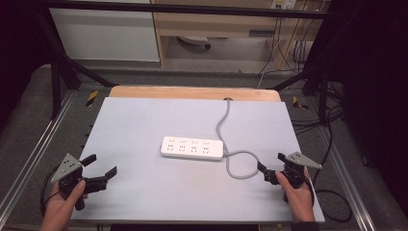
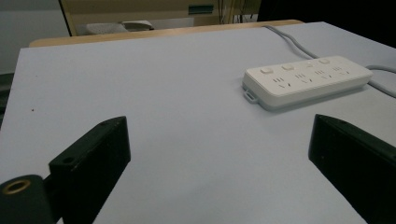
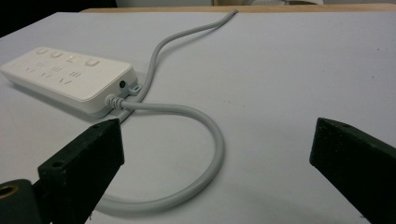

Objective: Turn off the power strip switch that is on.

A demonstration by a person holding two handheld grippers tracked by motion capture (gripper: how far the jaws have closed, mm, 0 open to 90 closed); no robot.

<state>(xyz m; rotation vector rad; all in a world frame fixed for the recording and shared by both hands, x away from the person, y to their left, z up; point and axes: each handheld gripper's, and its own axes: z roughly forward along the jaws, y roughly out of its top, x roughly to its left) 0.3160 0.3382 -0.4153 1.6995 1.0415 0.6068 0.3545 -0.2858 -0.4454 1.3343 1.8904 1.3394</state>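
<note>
A white power strip [image 1: 192, 147] [image 2: 306, 79] [image 3: 70, 77] lies flat in the middle of the pale grey table mat [image 1: 144, 120]. Its grey cable [image 1: 240, 168] [image 3: 187, 112] curls in a loop off the strip's right end, then runs to the table's far edge. My left gripper [image 1: 102, 164] [image 2: 219, 154] stands open at the near left corner, pointing toward the strip with nothing between its jaws. At the near right, my right gripper [image 1: 270, 161] [image 3: 219, 140] is open too, aimed at the cable loop and apart from it.
A wooden table edge [image 1: 192, 92] shows beyond the mat. Black frame bars [image 1: 62, 72] stand at both far corners. Dark cables [image 1: 332, 192] trail on the floor to the right, and a cabinet [image 1: 106, 33] stands behind.
</note>
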